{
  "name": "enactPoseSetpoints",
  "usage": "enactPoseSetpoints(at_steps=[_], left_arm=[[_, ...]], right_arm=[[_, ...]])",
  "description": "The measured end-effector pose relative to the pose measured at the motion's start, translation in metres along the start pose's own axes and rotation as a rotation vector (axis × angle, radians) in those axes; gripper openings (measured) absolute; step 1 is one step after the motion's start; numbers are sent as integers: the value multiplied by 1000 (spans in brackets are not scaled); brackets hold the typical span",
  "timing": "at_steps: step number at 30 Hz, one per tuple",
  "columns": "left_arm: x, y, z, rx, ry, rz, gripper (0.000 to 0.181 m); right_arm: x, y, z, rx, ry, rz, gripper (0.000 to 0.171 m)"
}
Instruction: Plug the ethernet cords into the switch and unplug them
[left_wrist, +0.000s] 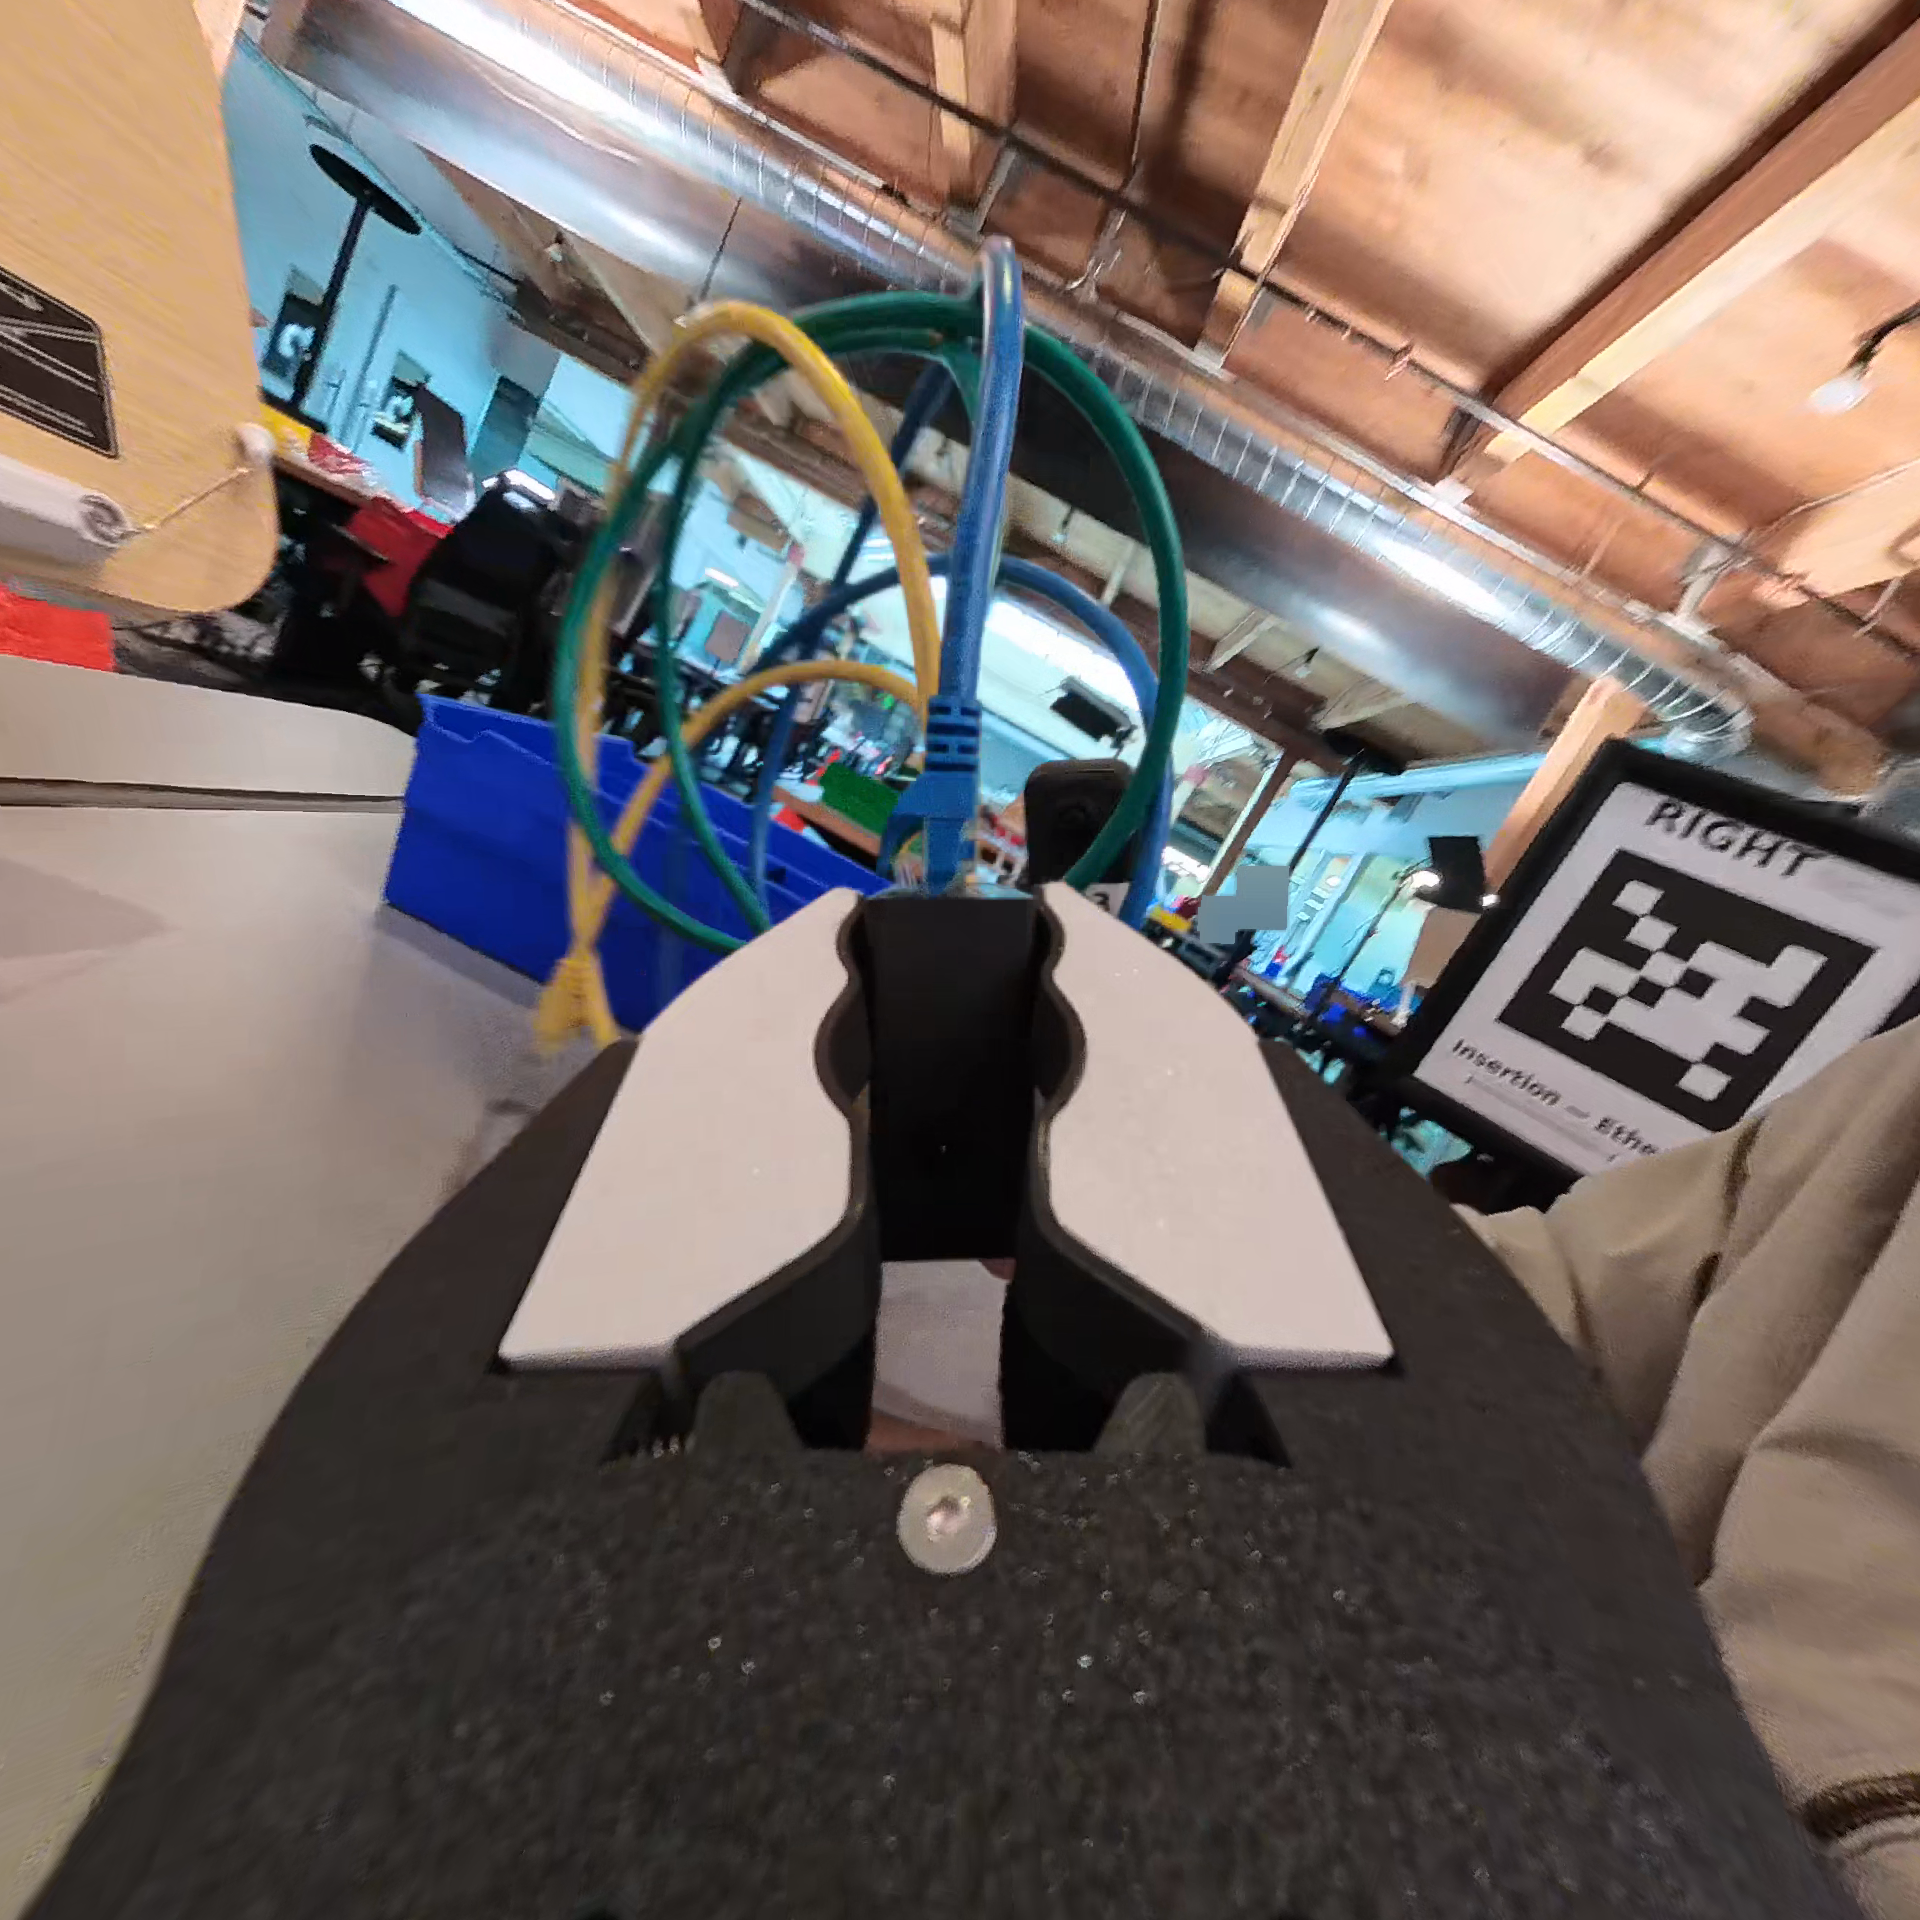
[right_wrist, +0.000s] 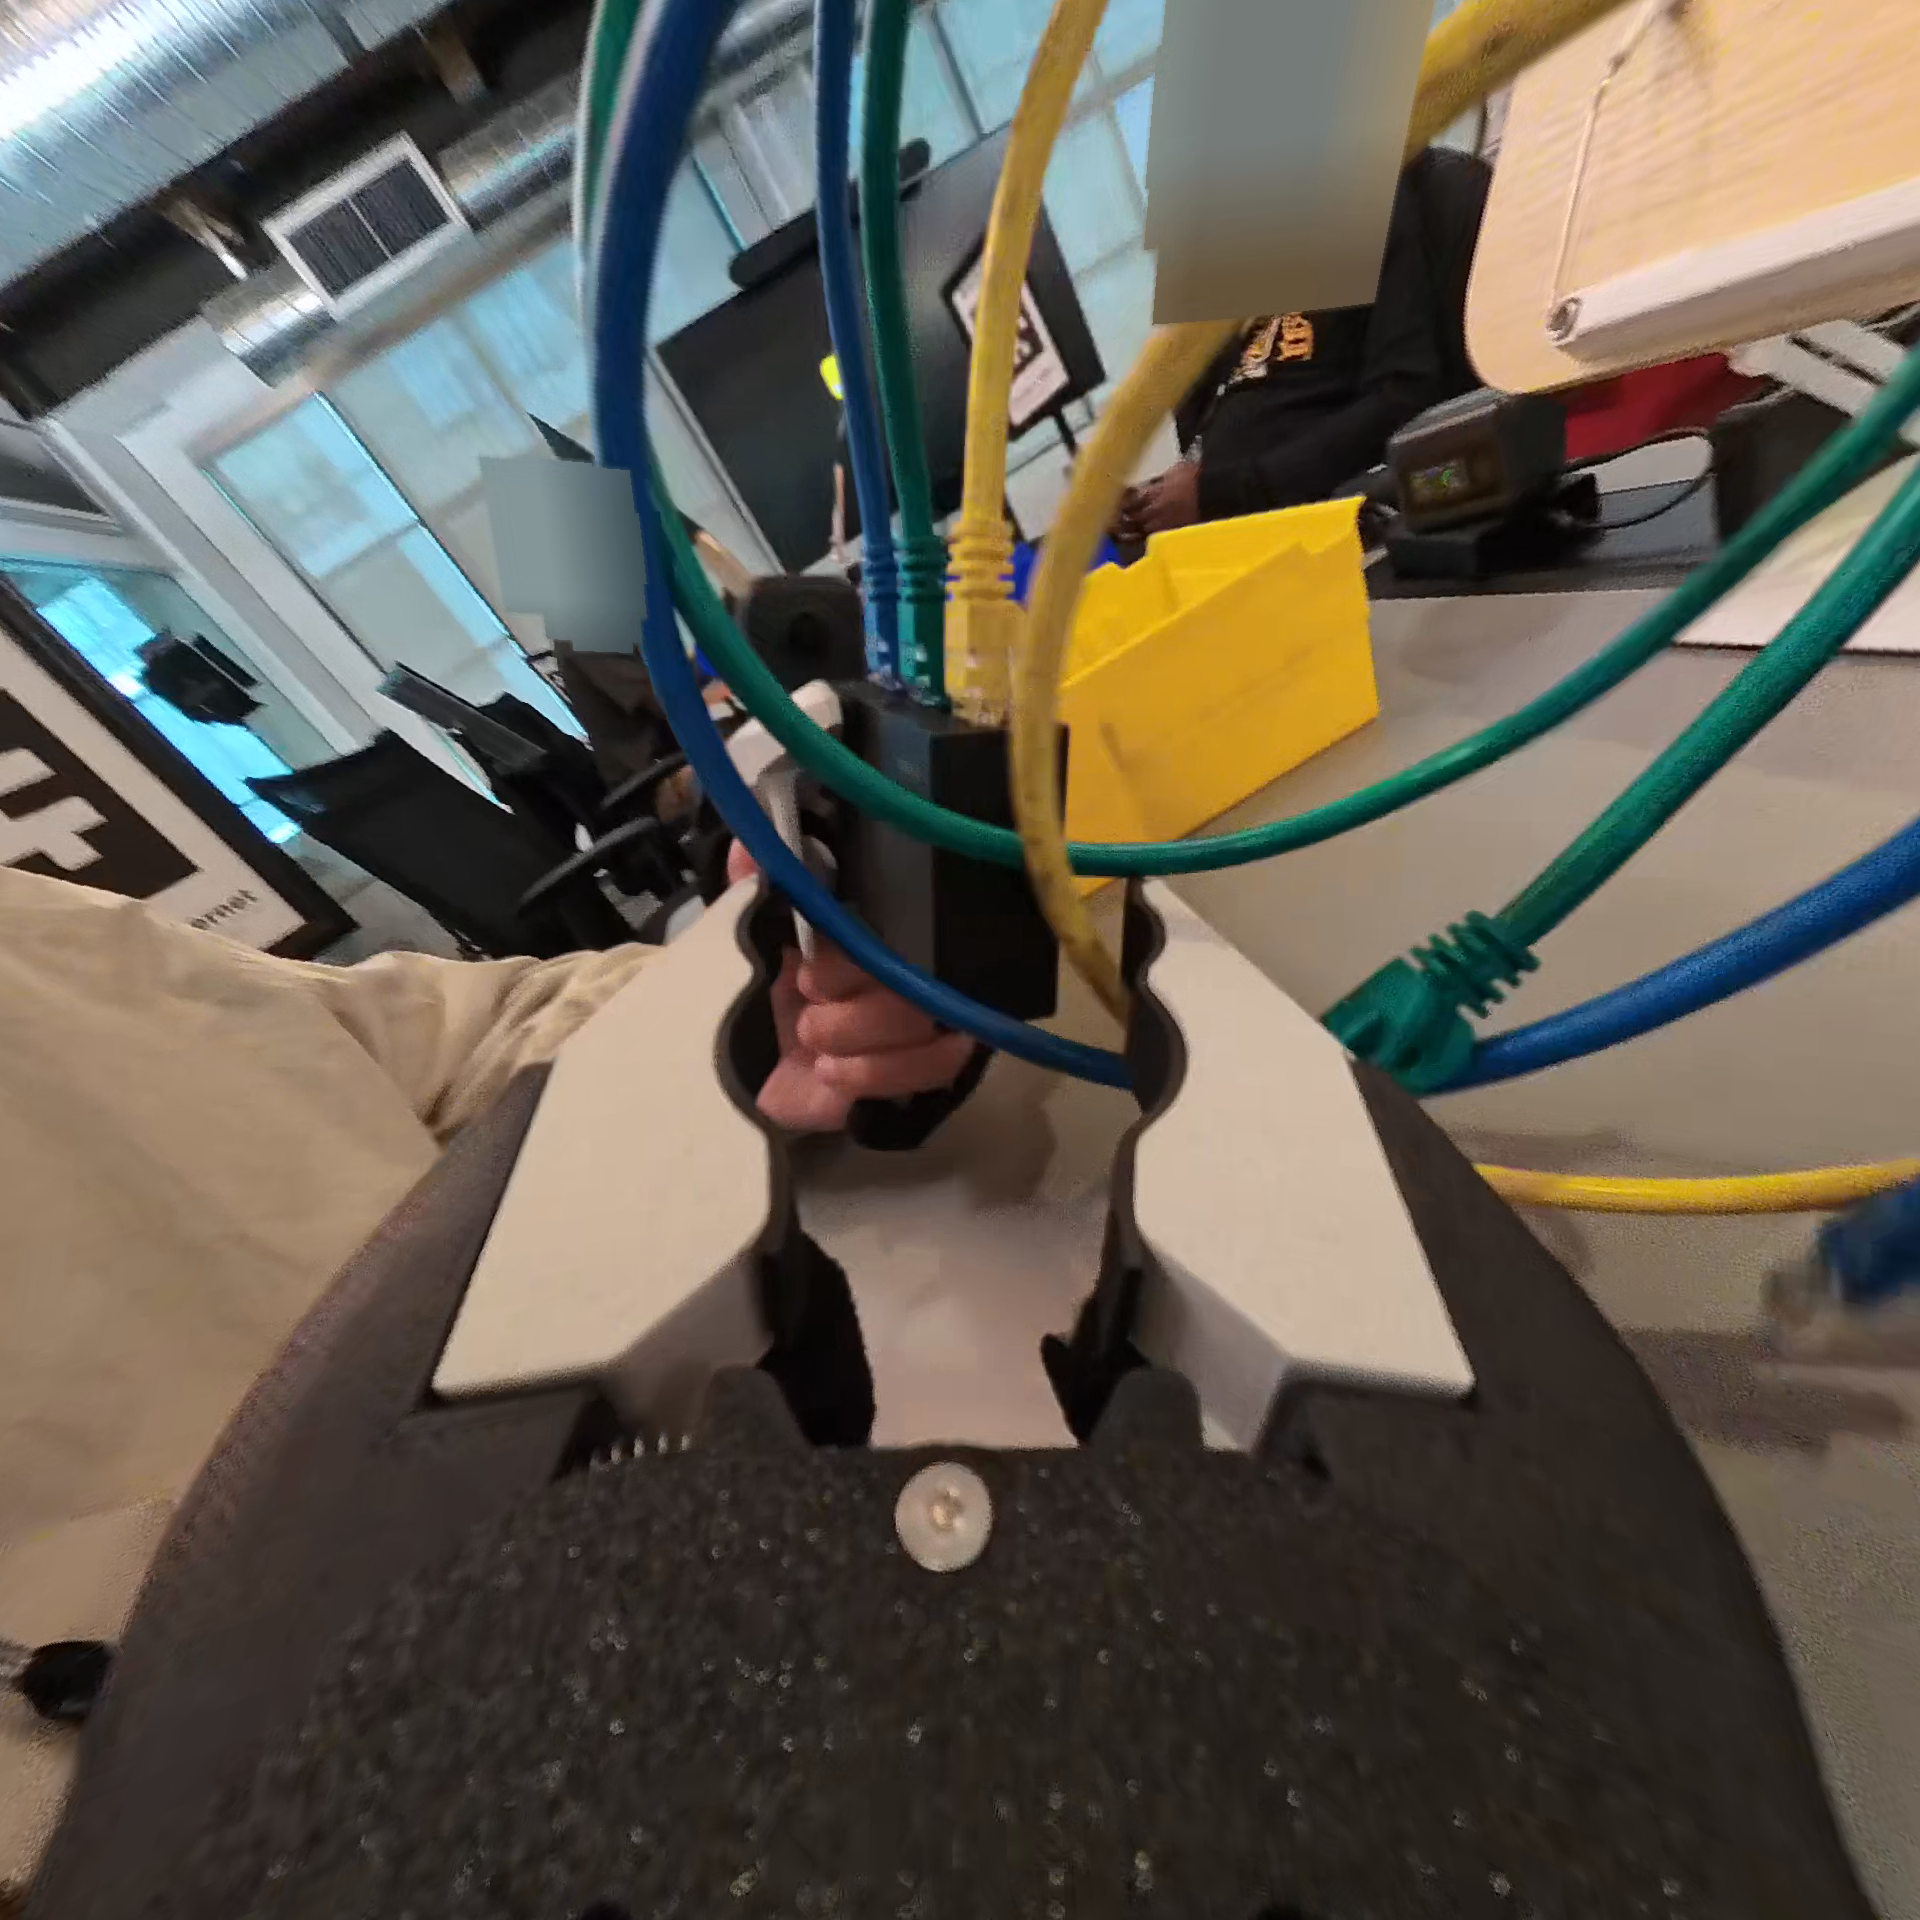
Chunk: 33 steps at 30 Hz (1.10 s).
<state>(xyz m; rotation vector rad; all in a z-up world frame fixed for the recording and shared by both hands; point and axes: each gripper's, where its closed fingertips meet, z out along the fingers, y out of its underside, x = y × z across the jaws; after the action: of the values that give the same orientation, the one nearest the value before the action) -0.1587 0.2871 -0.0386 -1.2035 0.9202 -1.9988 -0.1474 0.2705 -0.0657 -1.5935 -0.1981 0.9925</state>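
Note:
In the left wrist view my left gripper (left_wrist: 948, 904) is shut on the black switch (left_wrist: 945, 1091) and holds it upright above the table. A blue cord (left_wrist: 951, 758) is plugged into its top, and green (left_wrist: 1143, 499) and yellow (left_wrist: 821, 384) cords loop above. A loose yellow plug (left_wrist: 566, 1003) hangs at the left. In the right wrist view the switch (right_wrist: 966, 831) has blue, green and yellow plugs (right_wrist: 977, 613) side by side in its top. My right gripper (right_wrist: 951, 914) is open just in front of it, with cord loops crossing the gap. A loose green plug (right_wrist: 1403, 1013) and a blurred blue plug (right_wrist: 1839, 1268) hang at the right.
A blue bin (left_wrist: 499, 831) and a yellow bin (right_wrist: 1226, 665) stand on the grey table (right_wrist: 1558, 779). A framed marker sign (left_wrist: 1683, 966) stands at the right. A wooden board (left_wrist: 104, 312) hangs overhead. A beige sleeve (left_wrist: 1766, 1299) is close by. A person in black (right_wrist: 1299, 416) sits beyond.

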Motion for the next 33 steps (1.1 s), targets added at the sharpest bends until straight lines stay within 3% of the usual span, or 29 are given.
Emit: enactPoseSetpoints(at_steps=[2, 4, 5, 10, 14, 18, 22, 26, 30, 33], left_arm=[[4, 3, 2, 15, 28, -20, 27], [11, 6, 4, 1, 89, -46, 27], [13, 7, 5, -4, 107, -59, 27], [15, 11, 9, -13, 100, 12, 28], [6, 22, 8, -104, 7, 263, 37], [-4, 33, 5, -177, -93, 434, 44], [-7, 46, 6, -233, -103, 433, 39], [-7, 47, 6, -238, -105, 427, 36], [-9, 45, 5, -232, -108, 411, 34], [-8, 46, 6, -238, -105, 419, 34]], right_arm=[[-3, -3, 0, 16, -14, 11, 64], [-7, 3, -3, -37, -38, -12, 32], [-11, 3, -4, -53, -62, -9, 29], [-13, 1, -10, -105, -94, 1, 26], [-7, -11, -24, -159, -42, -69, 26], [17, -62, -56, -208, 98, -195, 26], [48, -122, -98, -347, 294, -365, 26], [77, -176, -139, -426, 441, -398, 26], [151, -185, -195, -569, 772, -317, 26], [190, -155, -220, -655, 926, -172, 27]])
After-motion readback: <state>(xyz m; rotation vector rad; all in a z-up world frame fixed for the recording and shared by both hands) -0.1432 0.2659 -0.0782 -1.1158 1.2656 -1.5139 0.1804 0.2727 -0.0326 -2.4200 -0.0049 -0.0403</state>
